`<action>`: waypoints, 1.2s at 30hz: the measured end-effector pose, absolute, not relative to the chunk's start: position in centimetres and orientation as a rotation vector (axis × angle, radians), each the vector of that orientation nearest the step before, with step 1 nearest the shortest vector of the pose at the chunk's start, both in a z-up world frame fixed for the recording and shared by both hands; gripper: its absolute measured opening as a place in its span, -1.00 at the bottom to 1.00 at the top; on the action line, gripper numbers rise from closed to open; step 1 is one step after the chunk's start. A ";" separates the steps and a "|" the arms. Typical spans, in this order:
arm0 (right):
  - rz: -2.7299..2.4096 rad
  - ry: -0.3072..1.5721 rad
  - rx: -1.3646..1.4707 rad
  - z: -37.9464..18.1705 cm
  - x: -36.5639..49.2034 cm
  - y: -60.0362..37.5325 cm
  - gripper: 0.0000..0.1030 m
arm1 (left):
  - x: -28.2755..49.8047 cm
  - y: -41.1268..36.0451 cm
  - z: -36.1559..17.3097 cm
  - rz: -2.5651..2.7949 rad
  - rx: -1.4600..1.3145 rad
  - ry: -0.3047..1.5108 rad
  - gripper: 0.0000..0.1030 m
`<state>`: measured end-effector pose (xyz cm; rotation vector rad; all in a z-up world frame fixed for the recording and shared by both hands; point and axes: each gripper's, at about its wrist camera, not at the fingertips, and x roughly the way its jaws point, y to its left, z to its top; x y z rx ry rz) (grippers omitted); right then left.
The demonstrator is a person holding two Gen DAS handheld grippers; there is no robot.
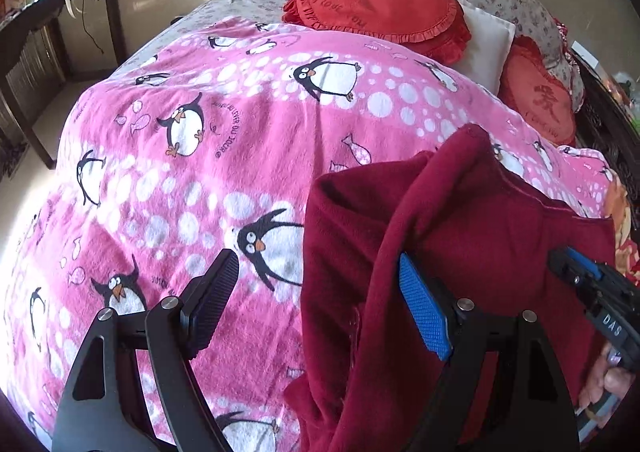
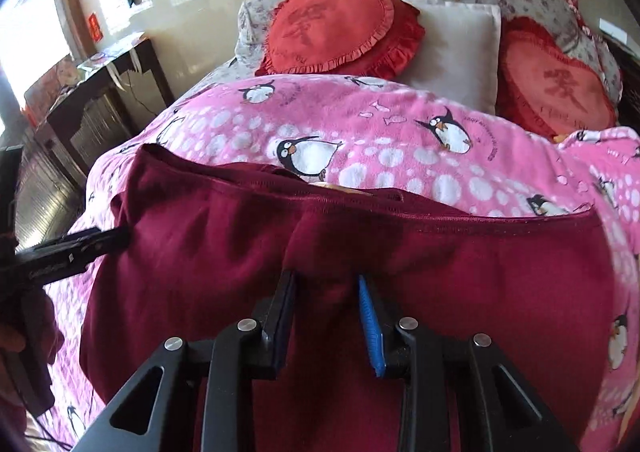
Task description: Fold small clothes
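A dark red fleece garment [image 1: 460, 252] lies on the pink penguin blanket [image 1: 200, 131]. My left gripper [image 1: 316, 284] is open wide over the garment's left edge; cloth drapes against its blue right finger [image 1: 424, 312], and nothing is clamped. The right gripper also shows at the right edge of the left wrist view [image 1: 592, 292]. In the right wrist view the garment [image 2: 440, 272] fills the lower half, its hem running across. My right gripper [image 2: 328, 312] stands partly open with a fold of the red cloth between its jaws. The left gripper's finger [image 2: 72, 252] reaches the garment's left edge.
Two red heart cushions [image 2: 340, 31] [image 2: 552, 87] and a white pillow [image 2: 460, 47] lie at the head of the bed. A dark wooden desk [image 2: 104, 99] stands left of the bed, by the wall. The bed's left edge drops to the floor [image 1: 52, 119].
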<state>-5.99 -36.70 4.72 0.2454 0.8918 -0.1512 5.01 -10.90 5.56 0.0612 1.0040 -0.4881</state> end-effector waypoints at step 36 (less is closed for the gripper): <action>0.035 0.939 0.229 6.0 4.3 -25.0 -0.38 | -1.9 -6.3 1.2 -0.571 0.042 1.072 0.58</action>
